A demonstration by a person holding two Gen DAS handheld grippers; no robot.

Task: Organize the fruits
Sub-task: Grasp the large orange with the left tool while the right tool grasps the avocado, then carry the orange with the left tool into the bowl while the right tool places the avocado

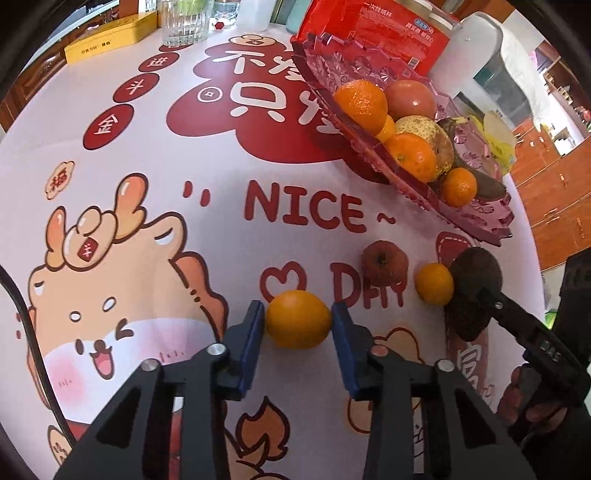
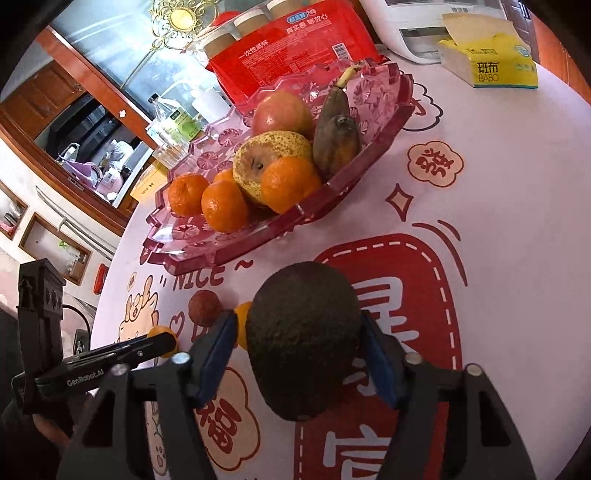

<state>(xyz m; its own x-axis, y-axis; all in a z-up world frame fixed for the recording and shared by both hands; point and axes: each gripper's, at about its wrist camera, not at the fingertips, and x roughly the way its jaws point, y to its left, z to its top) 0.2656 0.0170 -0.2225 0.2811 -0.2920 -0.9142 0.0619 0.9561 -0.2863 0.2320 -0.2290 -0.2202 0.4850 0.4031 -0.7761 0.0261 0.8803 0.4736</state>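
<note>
A pink glass fruit tray (image 1: pixel 476 225) (image 2: pixel 192 254) holds several oranges, an apple, a pear and dark bananas. My left gripper (image 1: pixel 298 319) has its blue pads on both sides of an orange (image 1: pixel 297 319) on the tablecloth, touching or nearly touching it. My right gripper (image 2: pixel 301 345) is shut on a dark avocado (image 2: pixel 303 343), also seen in the left wrist view (image 1: pixel 474 291), held in front of the tray. A small red apple (image 1: pixel 384 263) (image 2: pixel 204 307) and a small orange (image 1: pixel 434 283) lie on the cloth between the grippers.
A red packet (image 1: pixel 373 29) (image 2: pixel 288 44) stands behind the tray. A glass (image 1: pixel 184 22) and a yellow box (image 1: pixel 110 40) stand at the far left. A tissue box (image 2: pixel 487 59) stands at the far right. The table edge curves close on the right.
</note>
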